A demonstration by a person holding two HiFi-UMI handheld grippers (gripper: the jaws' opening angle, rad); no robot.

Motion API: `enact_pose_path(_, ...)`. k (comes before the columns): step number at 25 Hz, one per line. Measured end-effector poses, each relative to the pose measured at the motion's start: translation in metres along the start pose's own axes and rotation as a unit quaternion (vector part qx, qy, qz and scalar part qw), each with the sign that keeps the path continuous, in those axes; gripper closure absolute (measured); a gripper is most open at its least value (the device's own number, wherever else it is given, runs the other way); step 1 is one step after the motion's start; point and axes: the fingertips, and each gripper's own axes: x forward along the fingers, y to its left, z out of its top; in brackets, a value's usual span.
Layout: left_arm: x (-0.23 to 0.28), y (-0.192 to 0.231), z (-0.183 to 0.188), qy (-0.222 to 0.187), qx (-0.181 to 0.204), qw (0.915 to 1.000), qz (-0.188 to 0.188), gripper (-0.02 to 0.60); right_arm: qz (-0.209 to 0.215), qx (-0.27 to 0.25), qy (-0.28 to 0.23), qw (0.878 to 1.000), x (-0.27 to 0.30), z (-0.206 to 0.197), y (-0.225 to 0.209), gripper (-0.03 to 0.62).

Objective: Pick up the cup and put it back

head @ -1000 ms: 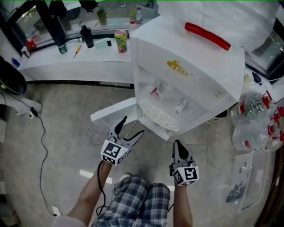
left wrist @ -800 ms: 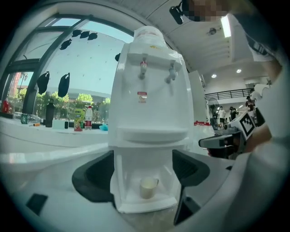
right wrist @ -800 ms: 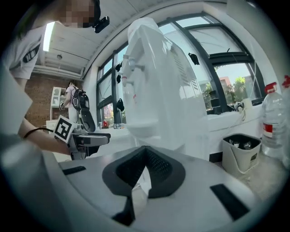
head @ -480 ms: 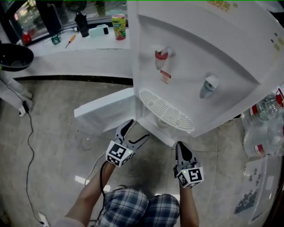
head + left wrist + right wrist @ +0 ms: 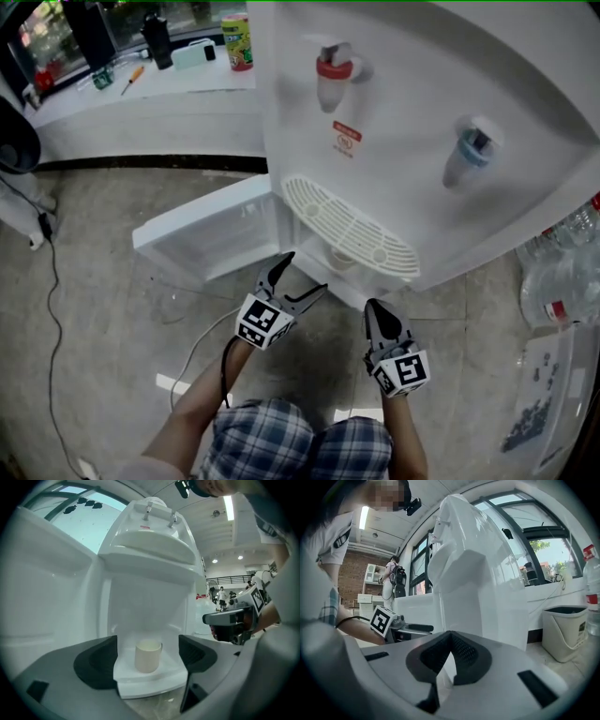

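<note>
1. Your left gripper [image 5: 305,274] is spread wide and aimed at the cup [image 5: 148,656], which stands upright inside the water dispenser's [image 5: 394,122] open lower compartment, seemingly lined up to grasp it
2. Your right gripper [image 5: 373,307] is clenched on nothing, held aside

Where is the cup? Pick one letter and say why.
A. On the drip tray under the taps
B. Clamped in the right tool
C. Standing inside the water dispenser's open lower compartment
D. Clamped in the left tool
C: the left gripper view shows the cup standing upright on the compartment floor of the water dispenser, ahead of the left tool, whose jaws are apart and touch nothing.
</note>
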Motion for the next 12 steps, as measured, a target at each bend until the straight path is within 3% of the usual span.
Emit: enact_pose_path(12,0.081,-0.01,-0.036,0.037,0.011,0.9992,-0.006,0.166,0.014,-0.006,0.001,1.0,-0.002,-0.004,-0.001,0.577)
